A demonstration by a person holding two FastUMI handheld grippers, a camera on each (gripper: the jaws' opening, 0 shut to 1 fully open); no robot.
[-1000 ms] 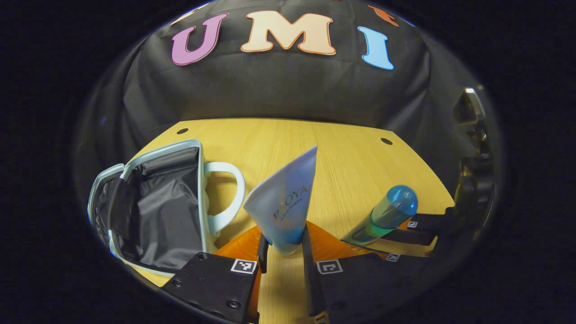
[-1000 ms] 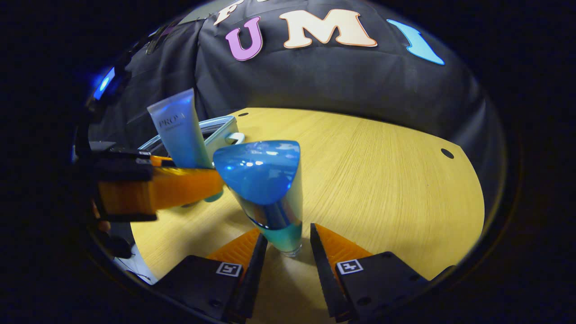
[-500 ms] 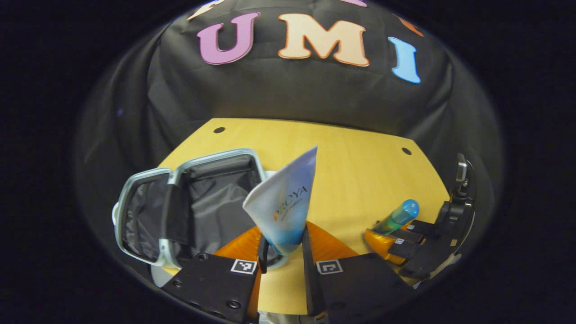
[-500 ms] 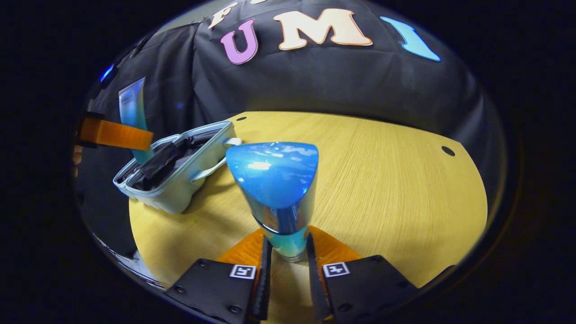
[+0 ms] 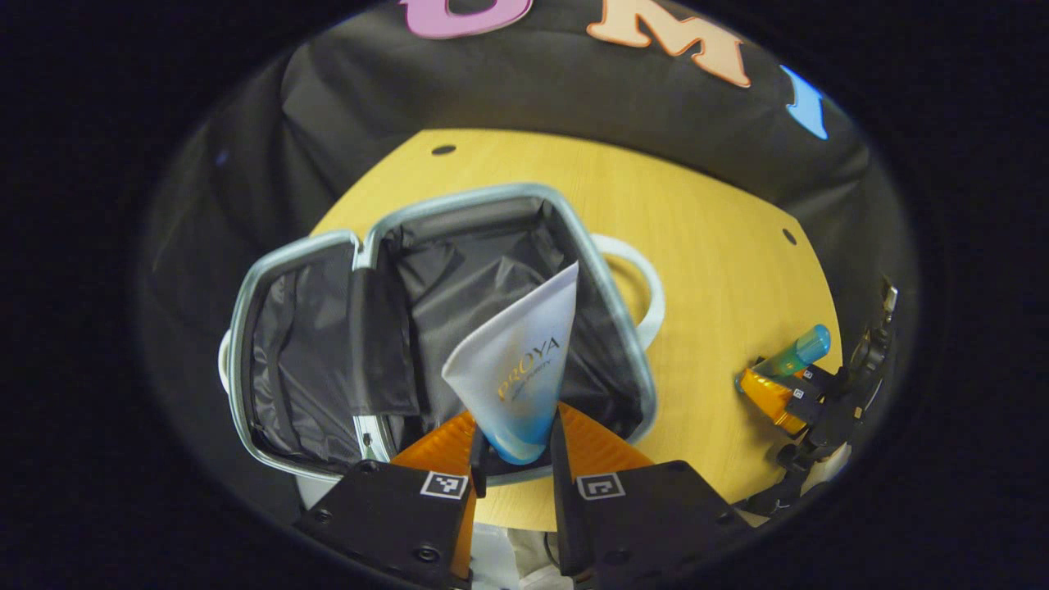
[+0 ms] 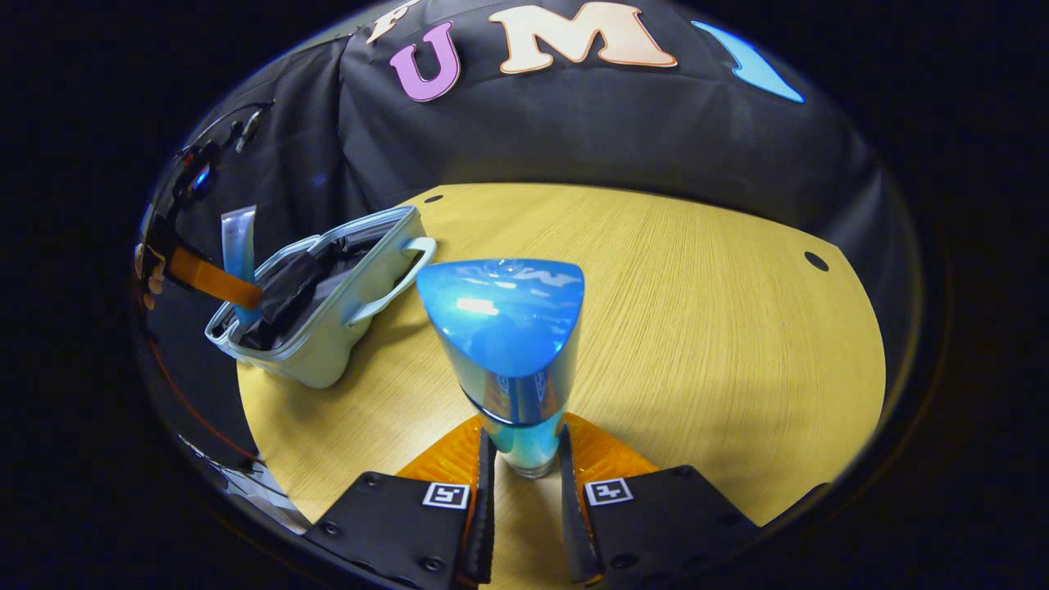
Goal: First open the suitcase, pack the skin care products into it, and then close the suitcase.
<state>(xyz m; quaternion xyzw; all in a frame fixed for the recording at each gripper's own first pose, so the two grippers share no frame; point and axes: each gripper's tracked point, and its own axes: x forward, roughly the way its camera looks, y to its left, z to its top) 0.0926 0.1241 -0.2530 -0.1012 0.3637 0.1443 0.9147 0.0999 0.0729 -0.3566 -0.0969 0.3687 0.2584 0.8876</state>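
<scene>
A small pale-blue suitcase (image 5: 610, 283) lies open on the wooden table, its black lining showing. My left gripper (image 5: 515, 447) is shut on a white-to-blue squeeze tube (image 5: 518, 369) and holds it above the open case. In the right gripper view, my right gripper (image 6: 523, 467) is shut on a bottle with a shiny blue cap (image 6: 504, 328), held over the table's middle. The suitcase (image 6: 328, 344) sits at the far left there, with the left gripper (image 6: 233, 288) and the tube (image 6: 239, 246) hanging over it. The right gripper (image 5: 778, 393) and its bottle (image 5: 793, 352) appear at the table's right edge.
The round wooden table (image 6: 697, 328) has small dark holes (image 6: 815, 260) near its rim. The black cloth wall (image 6: 574, 139) closes off the back. A hand (image 6: 147, 274) holds the left gripper at the far left. The suitcase handle (image 5: 643, 279) sticks out to the right.
My left gripper has carried the tube left and over the open suitcase, looking down into it. My right gripper has closed onto the blue-capped bottle and held it nearly still.
</scene>
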